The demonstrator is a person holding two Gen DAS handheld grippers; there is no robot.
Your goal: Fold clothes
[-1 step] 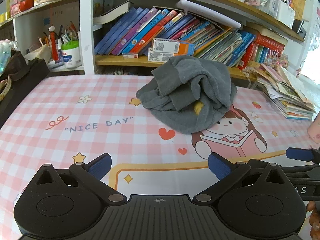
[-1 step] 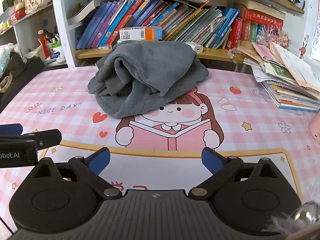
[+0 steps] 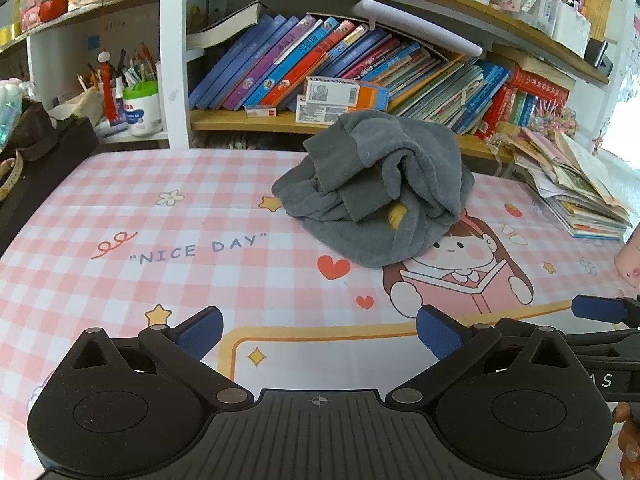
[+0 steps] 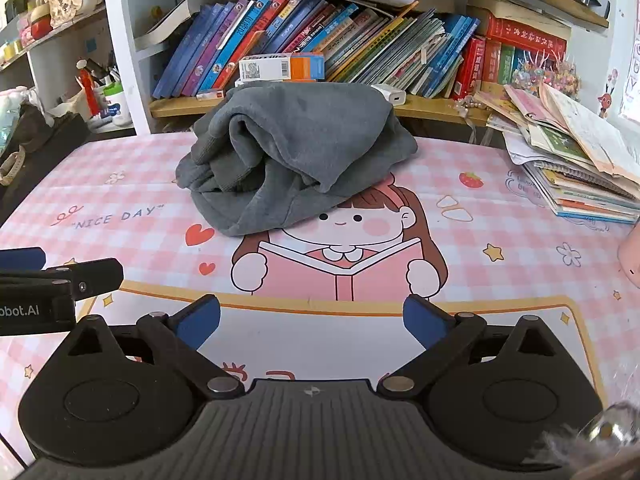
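Note:
A crumpled grey sweatshirt (image 3: pixel 376 192) lies in a heap at the back middle of the table, with a bit of yellow (image 3: pixel 396 216) showing in its folds. In the right wrist view the same sweatshirt (image 4: pixel 296 152) sits straight ahead. My left gripper (image 3: pixel 318 330) hovers over the near part of the table, open, nothing between its blue pads. My right gripper (image 4: pixel 312 322) is beside it, also open and empty. Both are well short of the sweatshirt. One blue fingertip (image 3: pixel 596 308) of the right gripper shows at the right edge of the left wrist view.
A pink checked cartoon mat (image 3: pixel 120 220) covers the table. Behind it stands a bookshelf (image 3: pixel 360 64) full of leaning books. A stack of booklets (image 4: pixel 580 168) sits at the back right, a pink object (image 4: pixel 632 252) at the right edge, a dark bag (image 3: pixel 40 152) at the left.

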